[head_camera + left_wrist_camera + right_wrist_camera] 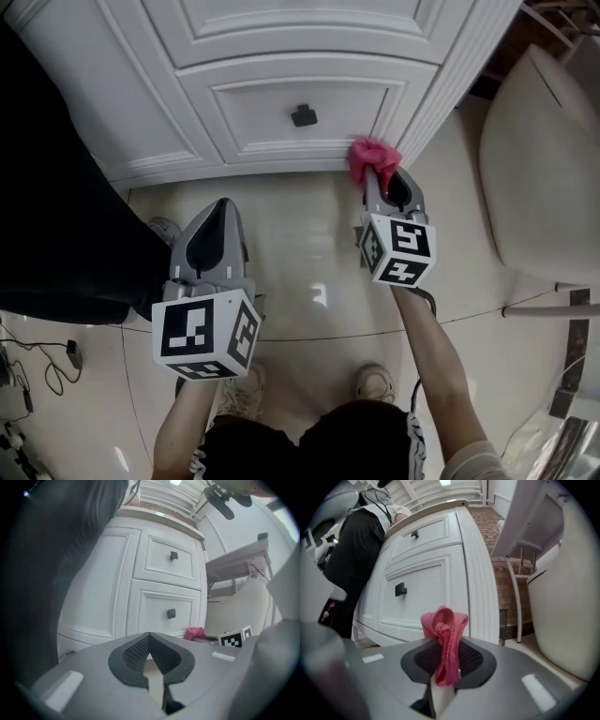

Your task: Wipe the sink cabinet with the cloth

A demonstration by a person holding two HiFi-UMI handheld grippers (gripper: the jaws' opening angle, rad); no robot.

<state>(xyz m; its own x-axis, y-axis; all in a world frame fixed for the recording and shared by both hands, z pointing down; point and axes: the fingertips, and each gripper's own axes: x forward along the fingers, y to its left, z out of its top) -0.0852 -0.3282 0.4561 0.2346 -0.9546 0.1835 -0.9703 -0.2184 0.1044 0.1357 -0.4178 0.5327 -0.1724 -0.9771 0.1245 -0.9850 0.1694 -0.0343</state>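
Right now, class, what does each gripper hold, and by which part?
The right gripper pinches the pink cloth at its bunched middle, a wad poking out in front. The left gripper, shut, holds nothing.

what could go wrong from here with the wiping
The cloth is a small bunched wad pinched in the right hand-held gripper, so the hard jaw tips might scrape the white sink cabinet rather than the fabric wiping it. The cloth also sits low at the cabinet's bottom corner, so it may drag on the floor and pick up dirt.

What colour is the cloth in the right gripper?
Pink cloth, clearest in the right gripper view.
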